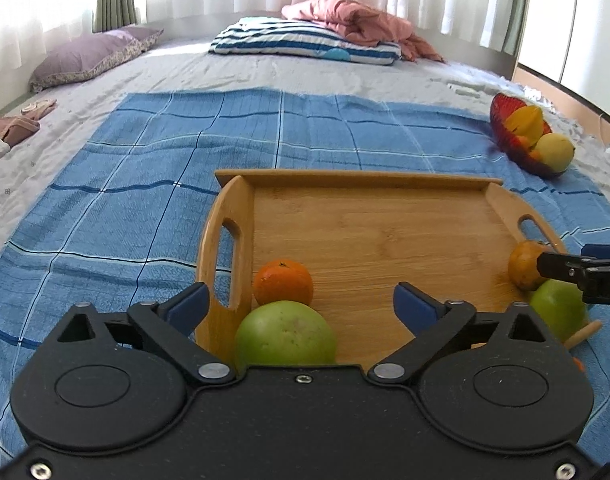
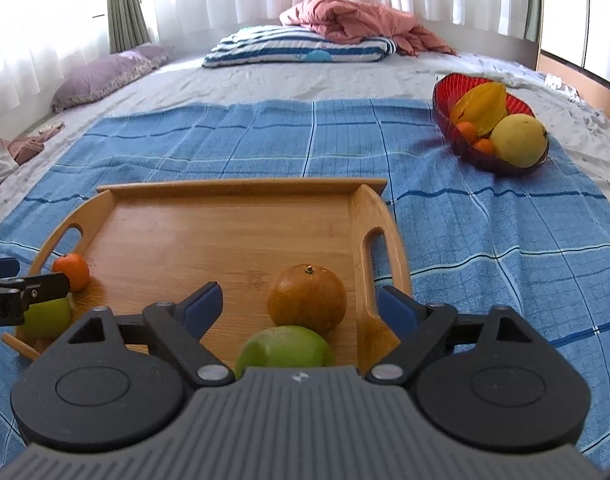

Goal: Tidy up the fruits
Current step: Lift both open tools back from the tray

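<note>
A blue checked blanket (image 1: 145,184) covered the grey bed sheet (image 1: 185,68). The tray (image 1: 369,216) was honey-brown bamboo, holding a bright orange tangerine (image 1: 283,282) and a green guava (image 1: 285,338). The bowl (image 2: 445,96) was red, the pillow (image 1: 301,42) blue-and-white striped.

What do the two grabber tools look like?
Both are black plastic with two round discs, silver screws and blue pads on the fingers. The left tool has a smooth black body. The right tool has a grey ribbed body. No hands or sleeves show.

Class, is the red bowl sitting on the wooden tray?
No: the red bowl sits on the blue cloth, apart from the tray.
</note>
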Motion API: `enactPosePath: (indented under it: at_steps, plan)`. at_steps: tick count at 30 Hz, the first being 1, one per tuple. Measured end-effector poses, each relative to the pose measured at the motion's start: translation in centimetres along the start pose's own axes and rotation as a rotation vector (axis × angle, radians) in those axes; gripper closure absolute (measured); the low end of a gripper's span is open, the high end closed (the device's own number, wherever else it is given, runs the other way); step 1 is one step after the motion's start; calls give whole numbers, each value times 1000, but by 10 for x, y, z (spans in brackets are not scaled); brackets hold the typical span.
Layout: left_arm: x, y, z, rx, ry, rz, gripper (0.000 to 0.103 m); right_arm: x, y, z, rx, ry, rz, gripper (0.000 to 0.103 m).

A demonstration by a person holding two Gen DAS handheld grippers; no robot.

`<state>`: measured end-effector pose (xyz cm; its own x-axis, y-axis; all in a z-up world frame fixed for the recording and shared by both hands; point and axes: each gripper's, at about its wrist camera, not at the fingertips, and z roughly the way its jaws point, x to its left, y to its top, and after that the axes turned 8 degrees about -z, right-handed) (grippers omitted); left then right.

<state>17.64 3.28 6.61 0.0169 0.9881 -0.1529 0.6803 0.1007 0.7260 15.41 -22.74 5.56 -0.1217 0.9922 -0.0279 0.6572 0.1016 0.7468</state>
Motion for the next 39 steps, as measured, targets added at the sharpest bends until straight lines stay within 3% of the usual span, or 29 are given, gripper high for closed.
enactPosePath:
  at_steps: [8, 17, 25, 39]
  plan:
    - [-6, -14, -20, -25, -28, 21, 0, -1, -10, -25, -103, -14, -8, 0]
    - [-7, -33, -42, -48, -79, 14, 0, -1, -30, -45, -182, -24, -7, 0]
    - [-10, -53, -56, -109, -71, 31, 0, 3, -52, -61, -244, -45, -38, 0]
    - [-17, -90, -68, -140, -82, 71, 0, 6, -99, -78, -352, -107, -22, 0]
